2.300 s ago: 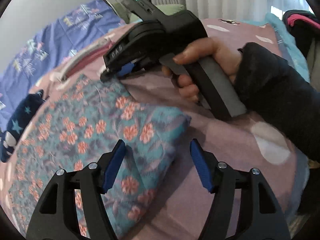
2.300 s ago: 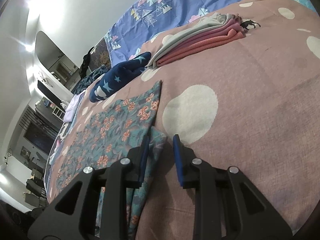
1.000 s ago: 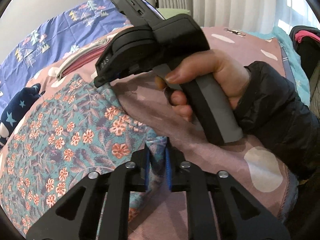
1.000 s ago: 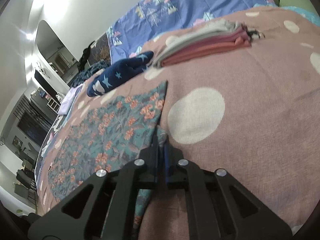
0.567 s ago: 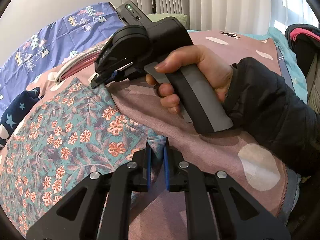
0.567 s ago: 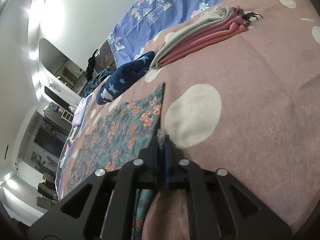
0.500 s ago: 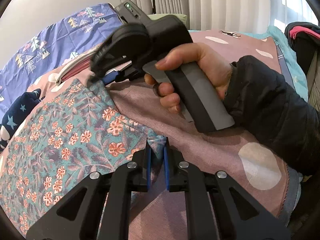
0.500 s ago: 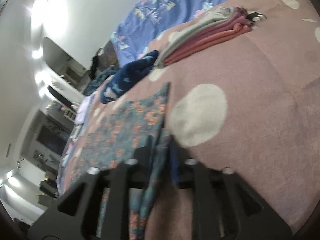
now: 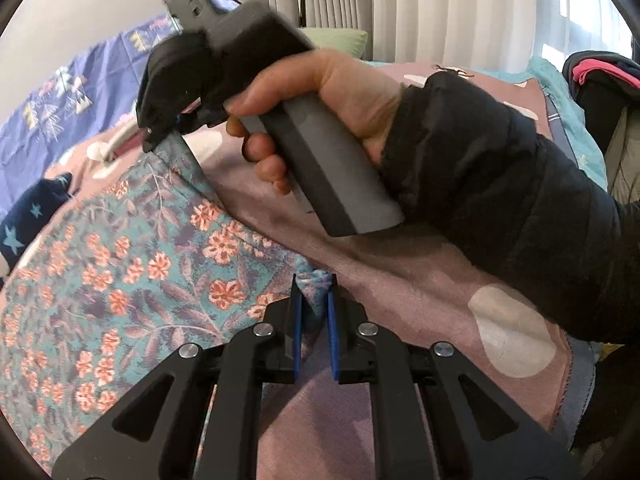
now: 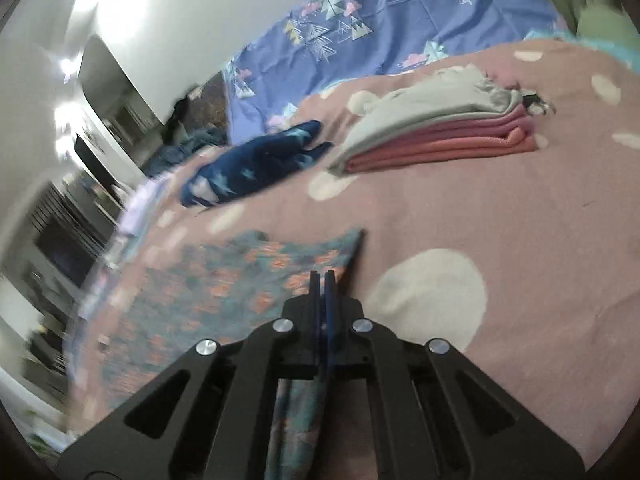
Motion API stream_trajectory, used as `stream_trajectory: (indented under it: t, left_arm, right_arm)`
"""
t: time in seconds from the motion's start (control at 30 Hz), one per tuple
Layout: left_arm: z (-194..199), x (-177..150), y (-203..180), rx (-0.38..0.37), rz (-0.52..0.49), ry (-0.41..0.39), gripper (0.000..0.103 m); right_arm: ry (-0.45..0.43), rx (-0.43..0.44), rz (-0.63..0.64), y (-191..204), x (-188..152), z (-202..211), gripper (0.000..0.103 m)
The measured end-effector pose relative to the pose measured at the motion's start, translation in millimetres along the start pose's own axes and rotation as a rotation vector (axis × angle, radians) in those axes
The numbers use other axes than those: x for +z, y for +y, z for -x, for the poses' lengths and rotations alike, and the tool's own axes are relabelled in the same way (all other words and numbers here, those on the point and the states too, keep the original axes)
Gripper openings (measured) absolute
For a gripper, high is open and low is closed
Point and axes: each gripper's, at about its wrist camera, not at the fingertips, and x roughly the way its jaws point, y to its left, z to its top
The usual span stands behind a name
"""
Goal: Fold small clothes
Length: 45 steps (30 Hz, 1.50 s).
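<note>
A teal cloth with orange flowers lies spread on the pink dotted bedspread. My left gripper is shut on its near right corner, which bunches up between the blue pads. A hand in a black sleeve holds my right gripper, whose jaws are closing tight on the cloth's far right corner and hold that edge off the bed. In the right wrist view the right gripper shows no gap. The floral cloth is blurred there and hangs below the fingers.
A stack of folded grey and pink clothes sits further back on the bed. A navy star-print garment lies to its left. A blue patterned sheet covers the far side. Dark clothing is piled at the right by the curtains.
The right gripper has risen and swung across, drawing the cloth's far corner up off the bed. The left gripper keeps its pinch on the near corner and has not moved.
</note>
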Motion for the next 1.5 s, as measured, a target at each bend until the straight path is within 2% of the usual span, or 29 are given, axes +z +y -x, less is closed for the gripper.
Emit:
stream_trajectory:
  t: [0.07,0.13,0.2,0.27,0.3,0.33,0.37,0.4,0.43,0.47,0.5,0.53,0.57,0.63,0.73,0.77,0.87,0.9,0.97,1.0,1.07,1.13,1.2,1.23,1.27,1.37,1.5]
  left_arm:
    - [-4.3,1.1,0.7,-0.022,0.000,0.016,0.010]
    - [-4.5,0.7,-0.3,-0.028,-0.007,0.019,0.010]
    - [-4.9,0.4,-0.8,-0.030,-0.012,0.022,0.011]
    - [-7.5,0.3,-1.2,-0.029,-0.011,0.034,0.011]
    - [-8.4,0.0,-2.4,-0.028,-0.012,0.038,0.012]
    - [-9.5,0.3,-4.1,-0.024,-0.016,0.042,0.012]
    - [-10.2,0.5,-5.5,-0.021,-0.019,0.045,0.012]
    - [-10.9,0.8,-6.2,-0.020,-0.019,0.047,0.012]
    - [-11.7,0.9,-6.9,-0.022,-0.018,0.049,0.013]
    - [-12.7,1.5,-8.0,-0.023,-0.015,0.051,0.014]
    - [-14.8,1.7,-8.1,-0.029,-0.013,0.058,0.016]
    - [-16.1,1.7,-7.7,-0.032,-0.010,0.060,0.016]
    - [-16.3,1.8,-6.9,-0.041,-0.003,0.059,0.017]
    - [-16.2,0.7,-4.7,-0.053,0.008,0.057,0.018]
    - [-13.0,0.8,-3.7,-0.051,0.019,0.054,0.022]
    - [-9.2,-0.3,-3.8,-0.048,0.029,0.056,0.025]
    - [15.4,-12.4,0.9,-0.062,0.064,0.040,0.026]
    - [26.9,-19.5,3.5,-0.054,0.074,0.031,0.026]
    - [49.4,-36.1,13.4,-0.022,0.103,0.017,0.030]
    - [63.6,-47.5,21.6,0.003,0.132,0.008,0.034]
    - [89.1,-67.7,38.1,0.056,0.194,-0.013,0.037]
    - [119.3,-95.6,61.9,0.123,0.285,-0.038,0.037]
    - [150.4,-126.9,90.7,0.214,0.401,-0.062,0.037]
    - [164.5,-141.2,104.6,0.253,0.460,-0.072,0.037]
    - [176.6,-154.5,117.3,0.285,0.513,-0.082,0.037]
    - [219.0,-197.7,155.3,0.422,0.673,-0.125,0.037]
    - [263.8,-248.3,181.6,0.569,0.832,-0.161,0.037]
  right_arm:
    - [0.041,0.039,-0.060,-13.4,-2.4,-11.6,0.002]
    - [-0.001,0.082,-0.104,-18.8,4.1,2.3,0.001]
    - [-0.067,0.067,-0.094,-15.8,6.0,22.6,0.008]
    - [-0.082,0.162,-0.053,-5.4,4.3,37.0,0.008]
    - [-0.061,0.249,-0.009,5.6,2.8,40.6,0.008]
    - [-0.041,0.277,0.029,14.5,-1.1,41.7,0.008]
    - [-0.025,0.265,0.058,21.2,-3.3,36.8,0.008]
    - [-0.003,0.174,0.101,26.7,-7.3,23.6,0.008]
    - [0.019,0.009,0.141,25.8,-12.1,5.7,0.009]
    - [0.050,-0.100,0.161,20.6,-16.1,-12.1,0.000]
    - [0.076,-0.036,0.086,7.5,-12.9,-15.7,0.000]
    - [0.037,0.006,0.024,-3.2,-7.8,-5.6,0.000]
    - [0.015,-0.002,0.002,-10.2,-6.7,-1.2,0.000]
    - [0.023,0.042,-0.052,-21.0,-7.8,-2.9,0.000]
    - [-0.004,0.066,-0.056,-20.9,-9.7,4.4,0.000]
    - [-0.009,0.069,-0.061,-22.6,-8.3,5.4,0.000]
    - [-0.033,0.069,-0.086,-17.7,-14.5,4.4,0.000]
    - [-0.046,0.067,-0.096,-19.2,-16.7,10.4,0.002]
    - [-0.063,0.018,-0.107,-18.5,-25.3,19.7,0.014]
    - [-0.071,0.009,-0.098,-17.0,-30.3,30.5,0.015]
    - [-0.094,-0.034,-0.065,-9.7,-40.0,51.3,0.025]
    - [-0.132,-0.090,0.003,10.5,-49.6,77.5,0.025]
    - [-0.161,-0.074,0.090,47.1,-58.9,101.0,0.026]
    - [-0.171,-0.062,0.157,74.2,-65.3,109.9,0.030]
    - [-0.173,-0.050,0.239,103.5,-74.0,115.6,0.037]
    - [-0.128,-0.002,0.514,193.4,-112.8,113.0,0.045]
    - [-0.077,0.059,0.977,315.7,-206.1,85.0,0.048]
